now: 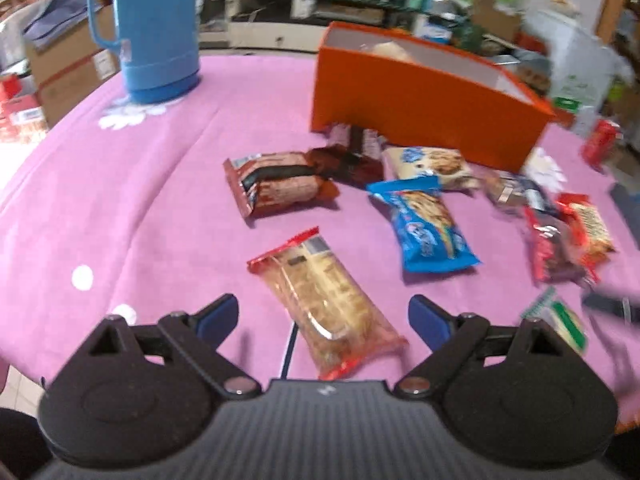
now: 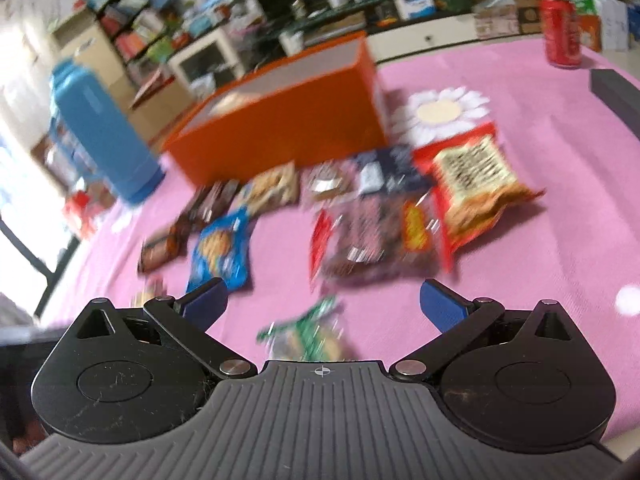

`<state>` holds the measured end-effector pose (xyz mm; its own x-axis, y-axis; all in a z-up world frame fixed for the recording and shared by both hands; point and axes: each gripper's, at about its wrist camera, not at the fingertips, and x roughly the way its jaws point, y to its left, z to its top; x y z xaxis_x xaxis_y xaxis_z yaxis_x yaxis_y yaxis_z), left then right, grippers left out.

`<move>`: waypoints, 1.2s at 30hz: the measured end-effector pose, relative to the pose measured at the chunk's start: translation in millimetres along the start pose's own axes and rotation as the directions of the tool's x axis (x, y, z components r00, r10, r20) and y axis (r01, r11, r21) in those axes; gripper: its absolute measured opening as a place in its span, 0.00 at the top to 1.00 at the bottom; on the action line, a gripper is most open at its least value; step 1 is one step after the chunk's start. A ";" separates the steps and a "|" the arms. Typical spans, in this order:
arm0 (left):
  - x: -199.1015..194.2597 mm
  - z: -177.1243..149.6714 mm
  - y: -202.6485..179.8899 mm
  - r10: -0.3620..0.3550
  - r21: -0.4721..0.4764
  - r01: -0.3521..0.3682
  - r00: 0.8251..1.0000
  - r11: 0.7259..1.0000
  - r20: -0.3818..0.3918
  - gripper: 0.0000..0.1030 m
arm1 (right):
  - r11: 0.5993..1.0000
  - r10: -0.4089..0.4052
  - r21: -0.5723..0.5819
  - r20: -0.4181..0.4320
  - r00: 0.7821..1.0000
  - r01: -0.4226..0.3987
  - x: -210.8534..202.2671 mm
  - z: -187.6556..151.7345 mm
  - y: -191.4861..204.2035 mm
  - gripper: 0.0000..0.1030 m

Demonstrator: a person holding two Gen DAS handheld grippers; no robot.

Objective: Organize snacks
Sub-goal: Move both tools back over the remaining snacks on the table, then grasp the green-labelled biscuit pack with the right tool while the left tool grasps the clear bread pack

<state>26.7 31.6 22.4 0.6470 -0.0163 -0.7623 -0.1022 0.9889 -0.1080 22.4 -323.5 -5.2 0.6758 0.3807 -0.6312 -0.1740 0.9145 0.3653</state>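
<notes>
Snacks lie scattered on the pink tablecloth [image 1: 120,200] before the orange box [image 1: 420,108]. My left gripper [image 1: 323,316], jaws wide, straddles a clear-wrapped biscuit pack [image 1: 324,308]; my right gripper [image 2: 324,304] gapes over a green packet [image 2: 308,332].

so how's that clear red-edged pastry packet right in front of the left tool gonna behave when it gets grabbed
The pastry packet is glossy clear film, so it will probably crinkle and may slip between the pads. It looks puffy and light, likely easy to lift. The pastry inside seems soft, so a hard squeeze from the open left tool could crush it.
</notes>
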 end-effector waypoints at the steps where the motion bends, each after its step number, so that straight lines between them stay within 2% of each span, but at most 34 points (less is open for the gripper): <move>1: 5.2 1.6 -2.2 0.017 -0.007 -0.017 1.000 1.000 -0.002 0.12 | 1.000 -0.004 -0.024 -0.014 1.000 0.003 0.5 -6.1 5.4 0.09; 3: 18.2 4.4 -3.8 0.043 -0.005 -0.043 0.999 0.999 -0.021 0.12 | 0.996 -0.017 -0.092 -0.045 0.999 0.013 2.9 -17.5 17.8 0.09; 6: 29.1 2.0 -6.3 0.038 -0.019 -0.039 0.998 0.999 -0.045 0.14 | 0.980 -0.052 -0.195 -0.071 0.996 0.038 10.7 -25.7 33.7 0.09; 10: 31.4 -2.8 -8.4 0.067 0.025 -0.066 0.997 0.997 -0.028 0.20 | 0.973 -0.055 -0.229 -0.106 0.993 0.030 22.1 -27.6 42.6 0.09; 15: 31.6 -3.1 -6.0 0.070 0.050 -0.069 0.997 0.996 -0.010 0.28 | 0.953 -0.097 -0.297 -0.114 0.989 0.060 27.7 -33.7 50.9 0.09; 19: 31.1 -1.1 -0.4 0.057 0.071 -0.055 0.998 0.996 -0.013 0.33 | 0.915 -0.171 -0.385 -0.093 0.981 0.124 30.6 -39.0 54.6 0.09; 23: 30.4 -1.1 6.4 0.040 0.113 -0.038 0.999 0.993 -0.016 0.32 | 0.922 -0.187 -0.358 -0.075 0.979 0.149 22.6 -38.5 38.5 0.09; 26: 28.7 -2.3 15.3 0.069 0.152 -0.067 0.998 0.986 -0.010 0.22 | 0.926 -0.206 -0.336 -0.063 0.977 0.174 15.0 -39.6 28.0 0.09; 31: 26.2 -0.9 35.1 0.065 0.141 -0.061 0.998 0.988 -0.020 0.21 | 0.927 -0.214 -0.325 -0.051 0.975 0.187 13.1 -40.7 23.4 0.09; 33: 24.5 -1.9 39.8 0.051 0.129 -0.049 0.999 0.990 -0.012 0.22 | 0.929 -0.224 -0.312 -0.041 0.974 0.201 13.8 -41.0 23.9 0.09; 36: 20.6 -2.2 42.6 -0.020 0.095 0.020 1.000 0.995 -0.001 0.19 | 0.931 -0.241 -0.297 -0.063 0.969 0.212 15.8 -37.1 26.5 0.09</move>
<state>34.0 73.1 0.6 0.6483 -0.0358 -0.7606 -0.0174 0.9979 -0.0618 1.9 -288.2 -30.9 0.6510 0.1573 -0.7426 -0.2315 0.9728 0.0030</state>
